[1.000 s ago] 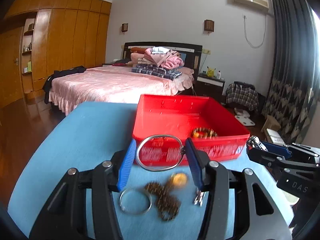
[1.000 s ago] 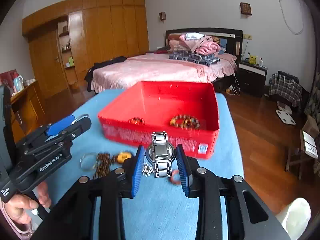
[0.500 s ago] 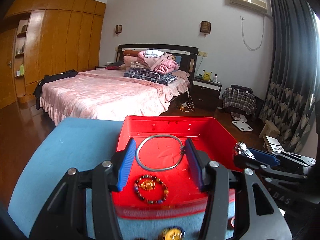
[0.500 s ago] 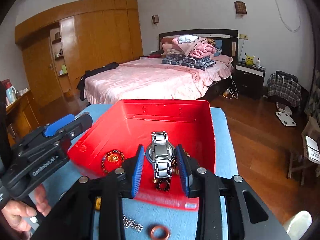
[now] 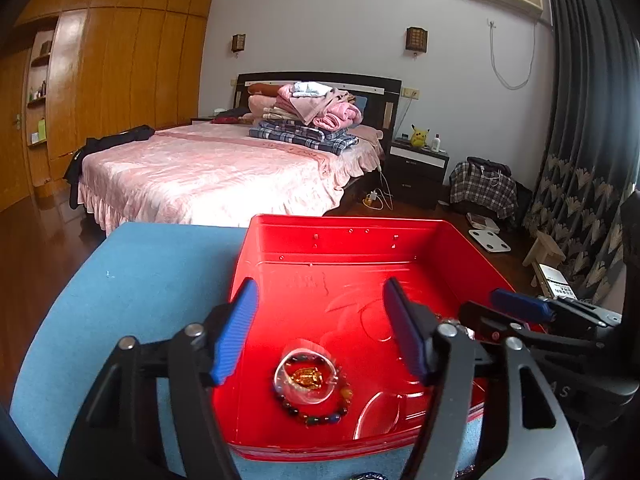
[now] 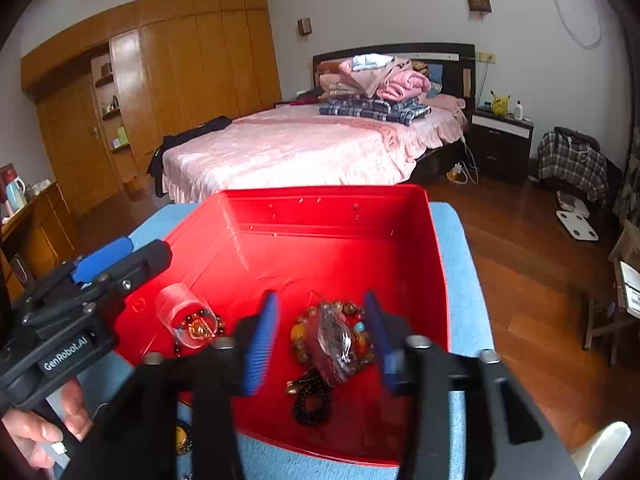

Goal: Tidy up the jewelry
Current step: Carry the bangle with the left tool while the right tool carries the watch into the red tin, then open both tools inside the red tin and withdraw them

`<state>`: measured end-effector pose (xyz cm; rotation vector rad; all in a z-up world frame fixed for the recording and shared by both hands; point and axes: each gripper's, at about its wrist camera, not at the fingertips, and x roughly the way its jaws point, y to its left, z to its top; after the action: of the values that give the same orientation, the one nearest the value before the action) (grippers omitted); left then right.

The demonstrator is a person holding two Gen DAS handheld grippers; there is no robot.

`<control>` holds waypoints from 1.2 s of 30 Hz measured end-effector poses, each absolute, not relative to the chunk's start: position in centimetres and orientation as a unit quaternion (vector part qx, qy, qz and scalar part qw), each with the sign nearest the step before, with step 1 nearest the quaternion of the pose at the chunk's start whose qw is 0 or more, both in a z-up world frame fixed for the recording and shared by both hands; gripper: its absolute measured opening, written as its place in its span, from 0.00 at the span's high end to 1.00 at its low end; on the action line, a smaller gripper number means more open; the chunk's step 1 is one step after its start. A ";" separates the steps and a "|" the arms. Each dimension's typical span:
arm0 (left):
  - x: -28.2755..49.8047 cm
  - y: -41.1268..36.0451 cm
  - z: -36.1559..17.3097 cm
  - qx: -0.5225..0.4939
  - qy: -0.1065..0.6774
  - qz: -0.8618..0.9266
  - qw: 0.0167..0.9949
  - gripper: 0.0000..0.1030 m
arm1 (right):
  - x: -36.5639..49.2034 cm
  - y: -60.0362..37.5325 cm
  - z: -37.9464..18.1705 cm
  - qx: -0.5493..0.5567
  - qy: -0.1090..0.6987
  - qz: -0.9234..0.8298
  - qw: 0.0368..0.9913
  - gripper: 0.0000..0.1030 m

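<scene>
A red box (image 5: 360, 240) (image 6: 328, 208) stands on the blue table. My left gripper (image 5: 320, 332) is open and empty above the box's near left part. Below it a silver bangle (image 5: 306, 374), blurred, lies over a dark bead bracelet (image 5: 316, 412) with a gold piece. My right gripper (image 6: 320, 340) is open and empty above the box's near right part. Below it the metal watch (image 6: 334, 344), blurred, lies on an amber bead bracelet (image 6: 300, 336), with a black bead strand (image 6: 312, 400) beside it. The bangle also shows in the right wrist view (image 6: 186, 320).
The blue table (image 5: 132, 280) carries a few loose pieces by its front edge (image 6: 182, 438). A pink bed (image 5: 224, 172) stands beyond the table, wooden wardrobes (image 5: 100, 80) at the left, and wood floor (image 6: 532, 280) at the right.
Both grippers moved forward over the red box and opened. The left let go of the silver bangle and the right let go of the watch; both now lie in the box.
</scene>
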<state>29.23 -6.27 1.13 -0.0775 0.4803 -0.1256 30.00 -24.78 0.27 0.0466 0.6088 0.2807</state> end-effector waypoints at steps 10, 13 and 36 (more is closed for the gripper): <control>26.2 -4.5 3.2 -0.047 0.207 -0.044 0.976 0.09 | 25.8 -25.8 2.5 0.022 0.260 0.100 0.960 0.09; 24.6 -4.1 3.4 -0.050 0.199 -0.033 0.978 0.05 | 24.2 -26.1 2.8 0.022 0.256 0.096 0.962 0.06; 15.6 -1.0 -0.4 -0.044 0.242 -0.011 0.969 0.05 | 15.4 -25.0 -0.5 0.023 0.275 0.087 0.957 0.06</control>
<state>15.56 -0.95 -0.43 -0.0895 0.4886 -0.0221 15.40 -24.96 -0.52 0.0465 0.5579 0.1763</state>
